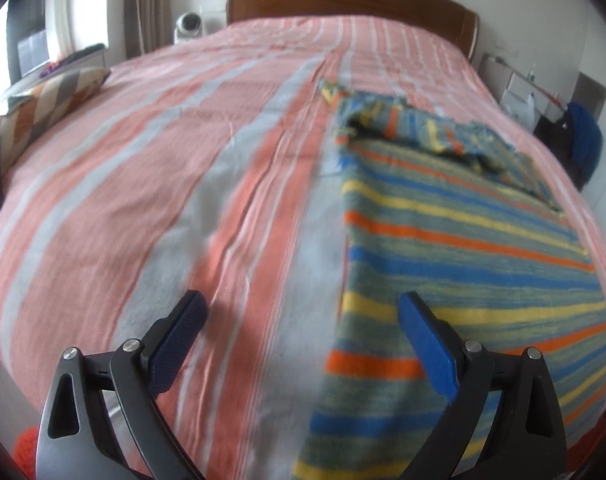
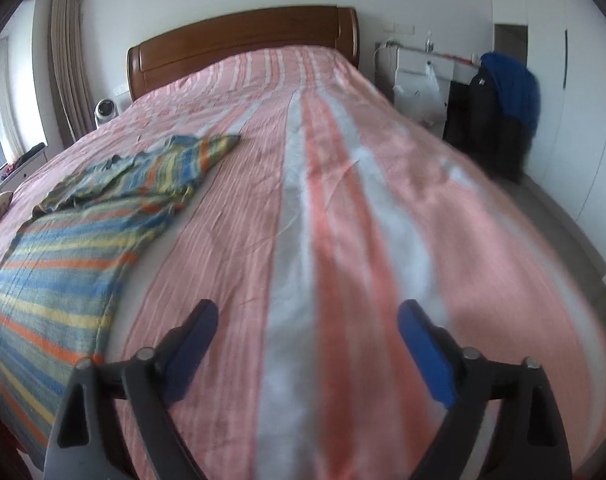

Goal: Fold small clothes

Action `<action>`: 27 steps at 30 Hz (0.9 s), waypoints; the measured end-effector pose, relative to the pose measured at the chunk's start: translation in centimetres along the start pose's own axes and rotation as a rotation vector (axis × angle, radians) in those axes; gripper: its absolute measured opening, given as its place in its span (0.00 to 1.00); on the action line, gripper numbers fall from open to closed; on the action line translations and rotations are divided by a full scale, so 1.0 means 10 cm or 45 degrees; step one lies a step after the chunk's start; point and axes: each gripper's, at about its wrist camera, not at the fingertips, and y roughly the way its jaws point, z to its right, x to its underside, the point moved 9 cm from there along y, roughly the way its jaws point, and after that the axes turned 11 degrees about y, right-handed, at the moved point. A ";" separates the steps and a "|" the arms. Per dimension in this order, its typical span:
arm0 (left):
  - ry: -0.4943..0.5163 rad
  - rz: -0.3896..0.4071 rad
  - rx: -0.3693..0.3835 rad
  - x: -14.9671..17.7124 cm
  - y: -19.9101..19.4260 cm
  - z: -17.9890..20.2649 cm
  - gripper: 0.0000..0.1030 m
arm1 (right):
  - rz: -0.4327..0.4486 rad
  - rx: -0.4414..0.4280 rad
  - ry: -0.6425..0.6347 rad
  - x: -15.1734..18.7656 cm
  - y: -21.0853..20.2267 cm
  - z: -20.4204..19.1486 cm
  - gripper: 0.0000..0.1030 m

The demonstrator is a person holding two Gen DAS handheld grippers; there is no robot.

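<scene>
The striped garment (image 1: 455, 248) lies spread on the bed (image 1: 163, 184), its long body flat with bands of blue, yellow, orange and grey-green running across it. Its far end is bunched and rumpled (a sleeve or collar part, too blurred to tell which) and folded loosely back over the flat part. In the right wrist view the same garment (image 2: 63, 264) sits at the left of the bed, near its foot edge, with one pointed corner reaching toward the middle of the cover.

The left gripper (image 1: 303, 332) hangs over the cover just beside the garment's left edge; its jaws stand wide with nothing between them, the right finger above the striped cloth, the left above a salmon stripe. The right gripper (image 2: 308, 340) is off to the garment's right, over bare bedcover, jaws likewise spread wide and empty.

Beyond, a wooden headboard (image 2: 243, 44) closes the bed, a patterned cushion (image 1: 55, 100) lies at the left edge, and a blue jacket (image 2: 511, 84) drapes over a chair.
</scene>
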 end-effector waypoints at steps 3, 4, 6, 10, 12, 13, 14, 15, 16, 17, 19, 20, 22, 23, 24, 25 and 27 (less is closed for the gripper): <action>0.029 0.002 -0.019 -0.01 0.05 0.03 0.99 | 0.002 0.026 -0.013 0.08 0.03 -0.01 0.92; 0.036 0.000 -0.021 0.00 0.06 0.04 0.99 | -0.004 0.022 -0.008 0.08 0.04 0.00 0.93; 0.038 -0.003 -0.022 0.01 0.08 0.04 1.00 | -0.007 0.012 0.013 0.10 0.06 0.02 0.95; 0.037 -0.003 -0.021 0.01 0.09 0.03 1.00 | 0.000 0.020 0.001 0.12 0.11 0.02 0.99; 0.041 -0.003 -0.024 0.01 0.09 0.04 1.00 | 0.003 0.022 -0.001 0.13 0.11 0.02 0.99; 0.042 -0.004 -0.025 0.01 0.09 0.04 1.00 | 0.004 0.020 0.000 0.13 0.11 0.02 0.99; 0.042 -0.004 -0.026 0.01 0.09 0.04 1.00 | 0.003 0.020 0.000 0.13 0.11 0.02 0.99; 0.043 -0.006 -0.027 0.01 0.10 0.04 1.00 | 0.003 0.021 -0.002 0.14 0.11 0.02 0.99; 0.045 -0.007 -0.028 0.01 0.10 0.04 1.00 | 0.003 0.022 -0.002 0.13 0.11 0.02 0.99; 0.046 -0.008 -0.029 0.02 0.10 0.04 1.00 | 0.004 0.023 -0.003 0.14 0.11 0.02 0.99; 0.045 -0.010 -0.029 0.02 0.10 0.04 1.00 | 0.004 0.025 -0.004 0.14 0.11 0.02 0.99; 0.047 -0.013 -0.030 0.02 0.10 0.04 1.00 | 0.005 0.026 -0.006 0.13 0.11 0.02 0.99; 0.051 -0.018 -0.032 0.03 0.11 0.05 1.00 | 0.006 0.029 -0.009 0.14 0.11 0.01 1.00; 0.052 -0.021 -0.032 0.03 0.11 0.05 1.00 | 0.007 0.031 -0.011 0.14 0.11 0.01 1.00; 0.054 -0.023 -0.033 0.03 0.12 0.05 1.00 | 0.007 0.032 -0.012 0.15 0.11 0.01 1.00; 0.056 -0.026 -0.034 0.03 0.12 0.05 1.00 | 0.008 0.033 -0.014 0.15 0.11 0.01 1.00; 0.058 -0.031 -0.036 0.04 0.12 0.05 1.00 | 0.009 0.035 -0.016 0.15 0.11 0.00 1.00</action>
